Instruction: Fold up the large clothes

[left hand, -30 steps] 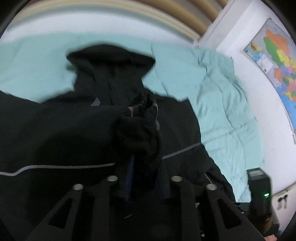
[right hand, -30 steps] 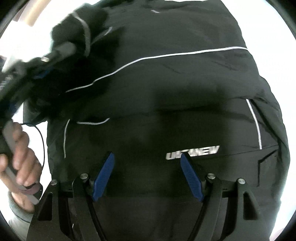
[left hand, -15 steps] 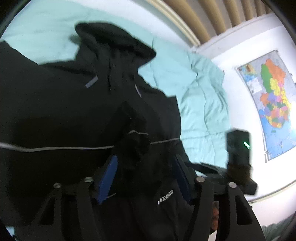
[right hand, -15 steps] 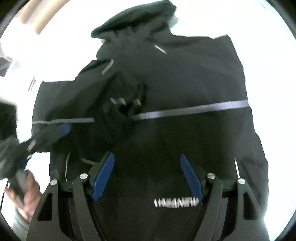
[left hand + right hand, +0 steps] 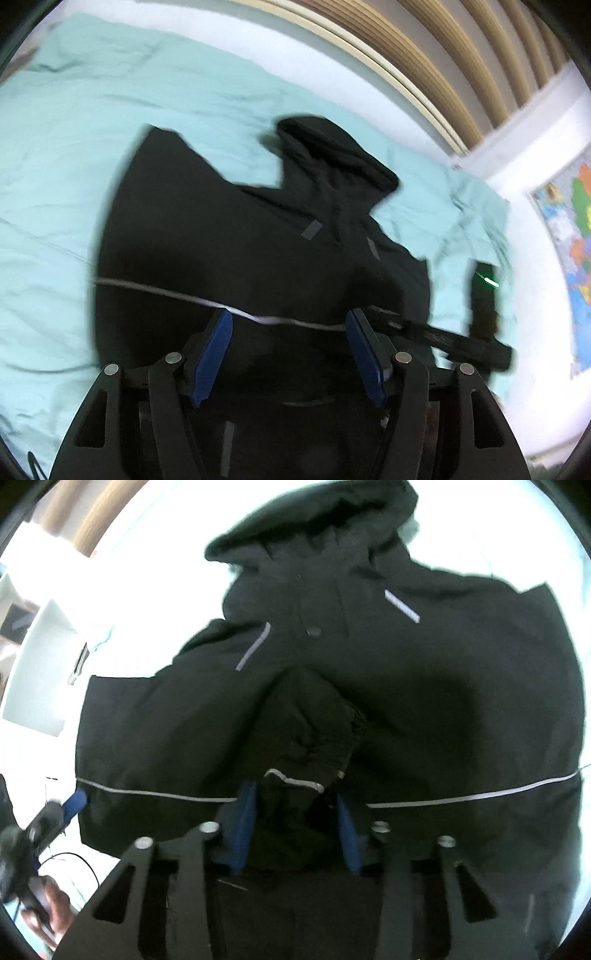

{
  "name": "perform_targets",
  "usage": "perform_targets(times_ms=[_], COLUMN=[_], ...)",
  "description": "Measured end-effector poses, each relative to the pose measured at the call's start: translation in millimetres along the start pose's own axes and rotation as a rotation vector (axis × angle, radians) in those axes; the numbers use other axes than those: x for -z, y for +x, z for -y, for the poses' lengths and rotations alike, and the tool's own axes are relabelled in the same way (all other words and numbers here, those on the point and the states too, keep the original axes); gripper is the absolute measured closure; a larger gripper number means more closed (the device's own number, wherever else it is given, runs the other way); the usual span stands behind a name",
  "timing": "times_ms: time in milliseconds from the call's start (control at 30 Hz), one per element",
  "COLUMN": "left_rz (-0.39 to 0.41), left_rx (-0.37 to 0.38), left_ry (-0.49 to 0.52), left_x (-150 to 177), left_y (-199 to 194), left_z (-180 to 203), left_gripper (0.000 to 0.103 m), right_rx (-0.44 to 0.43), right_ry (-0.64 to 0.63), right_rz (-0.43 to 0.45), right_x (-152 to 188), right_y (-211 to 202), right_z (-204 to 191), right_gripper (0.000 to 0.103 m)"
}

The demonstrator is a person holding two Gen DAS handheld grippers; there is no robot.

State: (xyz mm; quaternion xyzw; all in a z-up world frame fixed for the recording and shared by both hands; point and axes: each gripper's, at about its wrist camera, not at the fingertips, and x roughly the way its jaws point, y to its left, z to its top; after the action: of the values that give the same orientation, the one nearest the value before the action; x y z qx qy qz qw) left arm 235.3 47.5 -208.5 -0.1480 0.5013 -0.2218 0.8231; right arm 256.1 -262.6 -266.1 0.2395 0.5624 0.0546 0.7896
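**One black jacket lying on the bed**

A single black hooded jacket (image 5: 236,236) with thin pale piping is lying spread on a bed (image 5: 55,166) under a mint sheet, its hood toward the slatted headboard (image 5: 461,74). A map (image 5: 569,236) is hanging on the white wall beyond the jacket. The left gripper (image 5: 288,343) is hovering with fingers apart, empty. The right gripper (image 5: 295,812) is closing its fingers around the jacket's bunched sleeve cuff (image 5: 295,786).
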Motion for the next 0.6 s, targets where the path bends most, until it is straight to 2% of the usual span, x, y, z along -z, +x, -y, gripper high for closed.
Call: perform_targets(times_ms=[67, 200, 267, 333, 433, 467, 533, 567, 600], left_rz=[0.031, 0.051, 0.034, -0.008, -0.107, -0.14, -0.164, -0.176, -0.176], left_rx=[-0.043, -0.03, -0.024, -0.018, -0.057, -0.109, -0.221, -0.249, -0.264], left_ry=[0.011, 0.023, 0.043, 0.074, 0.132, 0.17, 0.24, 0.255, 0.258], left_x=[-6, -18, -21, -21, -15, -9, 0, 2, 4], left_y=[-4, -6, 3, 23, 68, 86, 112, 120, 125], left_z=[-2, 0, 4, 10, 22, 25, 29, 29, 27], left_gripper=[0.037, 0.037, 0.037, 0.037, 0.037, 0.037, 0.037, 0.037, 0.037], right_rx=[0.03, 0.144, 0.213, 0.279, 0.333, 0.365, 0.49, 0.509, 0.476], right_ry=[-0.025, -0.061, -0.064, -0.048, 0.019, 0.029, 0.003, -0.002, 0.021], right_rz=[0.055, 0.212, 0.276, 0.304, 0.266, 0.253, 0.211, 0.178, 0.133], right_x=[1, -1, -3, -6, -7, -7, -6, -5, -3], right_y=[-24, -90, -118, -135, -127, -119, -98, -86, -74], right_z=[-4, 2, 14, 34, 72, 81, 99, 109, 122], right_gripper=[0.064, 0.064, 0.064, 0.064, 0.064, 0.064, 0.064, 0.064, 0.064])
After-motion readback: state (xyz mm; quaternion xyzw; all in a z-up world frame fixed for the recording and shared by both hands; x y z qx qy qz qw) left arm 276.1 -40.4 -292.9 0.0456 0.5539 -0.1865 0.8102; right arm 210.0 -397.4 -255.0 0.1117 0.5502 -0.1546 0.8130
